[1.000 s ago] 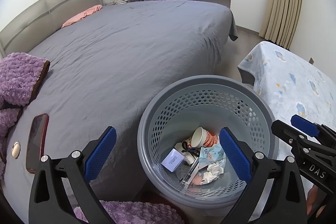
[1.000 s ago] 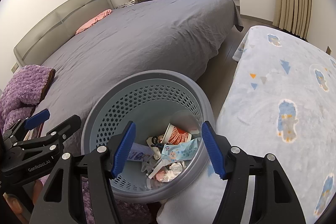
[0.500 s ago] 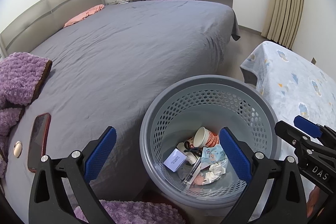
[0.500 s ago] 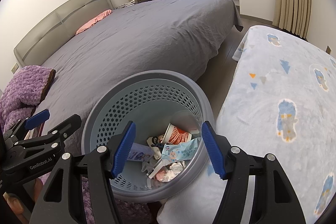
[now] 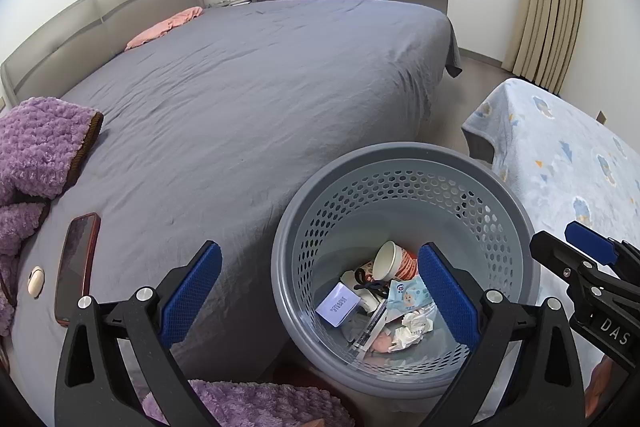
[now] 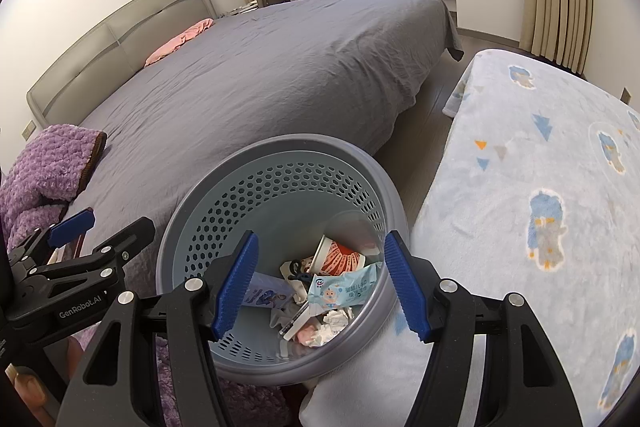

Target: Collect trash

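Observation:
A grey perforated waste basket (image 5: 404,155) stands on the floor between two beds; it also shows in the right wrist view (image 6: 280,147). Inside lie a paper cup (image 5: 394,261), a white box (image 5: 338,307), a blue wipes packet (image 5: 408,297) and crumpled tissue (image 5: 416,325). My left gripper (image 5: 320,295) is open and empty above the basket's near left side. My right gripper (image 6: 320,287) is open and empty above the trash. The cup (image 6: 340,257) and packet (image 6: 344,289) show between its fingers.
A large bed with a grey sheet (image 5: 260,87) lies left of the basket, with a phone (image 5: 76,259), a small white round object (image 5: 35,275), a purple fleece (image 5: 40,151) and a pink cloth (image 5: 164,27). A light-blue patterned blanket (image 6: 540,207) covers the right-hand bed.
The left wrist view has shifted slightly, with the basket sliding a little right in it. The right gripper has barely moved. Both stay open.

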The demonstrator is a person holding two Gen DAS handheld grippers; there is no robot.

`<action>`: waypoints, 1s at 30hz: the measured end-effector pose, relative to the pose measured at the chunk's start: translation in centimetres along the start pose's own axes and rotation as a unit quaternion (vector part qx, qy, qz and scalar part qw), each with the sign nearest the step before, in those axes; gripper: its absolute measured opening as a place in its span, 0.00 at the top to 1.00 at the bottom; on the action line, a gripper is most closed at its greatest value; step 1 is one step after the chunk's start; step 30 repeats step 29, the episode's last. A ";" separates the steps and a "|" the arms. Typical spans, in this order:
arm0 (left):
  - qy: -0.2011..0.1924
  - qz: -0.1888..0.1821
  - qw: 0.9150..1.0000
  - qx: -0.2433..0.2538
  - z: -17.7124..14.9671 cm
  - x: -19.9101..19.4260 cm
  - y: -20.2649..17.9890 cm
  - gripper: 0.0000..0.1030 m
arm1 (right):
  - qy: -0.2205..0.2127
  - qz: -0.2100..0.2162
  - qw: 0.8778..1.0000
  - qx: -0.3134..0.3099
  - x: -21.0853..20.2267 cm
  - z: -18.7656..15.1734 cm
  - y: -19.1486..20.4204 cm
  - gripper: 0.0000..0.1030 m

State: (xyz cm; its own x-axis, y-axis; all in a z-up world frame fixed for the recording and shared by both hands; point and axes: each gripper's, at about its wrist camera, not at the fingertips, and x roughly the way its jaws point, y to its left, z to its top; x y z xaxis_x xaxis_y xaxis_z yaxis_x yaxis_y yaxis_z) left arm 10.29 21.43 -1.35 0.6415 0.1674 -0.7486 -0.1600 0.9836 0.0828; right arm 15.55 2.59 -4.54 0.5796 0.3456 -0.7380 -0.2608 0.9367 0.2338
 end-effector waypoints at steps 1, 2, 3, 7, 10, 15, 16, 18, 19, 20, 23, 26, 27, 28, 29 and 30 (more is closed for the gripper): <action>0.000 0.000 1.000 0.000 0.0 0.0 0.0 0.06 | 0.000 0.000 1.000 0.000 0.0 0.0 0.0 0.39; 0.000 0.000 1.000 0.000 0.0 0.0 0.0 0.06 | 0.000 0.000 1.000 0.000 0.0 0.0 0.0 0.39; 0.000 0.000 1.000 0.000 0.0 0.0 0.0 0.06 | 0.000 0.000 1.000 0.000 0.0 0.0 0.0 0.39; 0.001 -0.001 1.000 0.000 0.0 0.0 0.1 0.06 | 0.000 0.000 1.000 0.000 0.0 0.0 0.0 0.39; 0.002 -0.003 1.000 -0.001 0.0 0.0 0.1 0.06 | 0.000 0.000 1.000 0.000 0.0 0.0 0.0 0.39; 0.003 -0.003 1.000 0.000 0.0 0.1 0.1 0.06 | 0.000 0.000 1.000 -0.001 -0.1 0.0 0.1 0.39; 0.002 -0.004 1.000 0.000 0.0 0.1 0.1 0.06 | 0.000 0.000 1.000 -0.001 -0.1 0.0 0.1 0.39; 0.001 -0.004 1.000 0.001 0.0 0.0 0.0 0.06 | 0.000 0.001 1.000 -0.001 -0.2 0.1 0.1 0.39; 0.001 -0.005 1.000 0.001 0.0 0.0 -0.1 0.06 | 0.000 0.001 1.000 -0.001 -0.2 0.1 0.2 0.39; 0.001 -0.004 1.000 0.000 -0.1 0.0 -0.1 0.06 | -0.001 0.001 1.000 -0.001 -0.2 0.1 0.2 0.39; 0.002 -0.001 1.000 0.000 0.0 -0.1 -0.2 0.06 | -0.001 0.001 1.000 -0.001 -0.2 0.1 0.2 0.39; 0.002 -0.001 1.000 0.001 0.0 -0.1 -0.2 0.06 | -0.001 0.001 1.000 -0.001 -0.2 0.1 0.2 0.39; 0.002 -0.001 1.000 0.001 0.0 -0.1 -0.2 0.06 | -0.001 0.001 1.000 -0.001 -0.2 0.1 0.2 0.39; 0.002 -0.001 1.000 0.001 0.0 -0.1 -0.2 0.06 | -0.001 0.001 1.000 -0.001 -0.2 0.1 0.2 0.39; 0.002 -0.001 1.000 0.000 0.0 -0.1 -0.2 0.06 | -0.001 0.001 1.000 -0.001 -0.2 0.1 0.2 0.39; 0.002 -0.001 1.000 0.000 0.0 -0.1 -0.2 0.06 | -0.001 0.001 1.000 -0.001 -0.2 0.1 0.2 0.39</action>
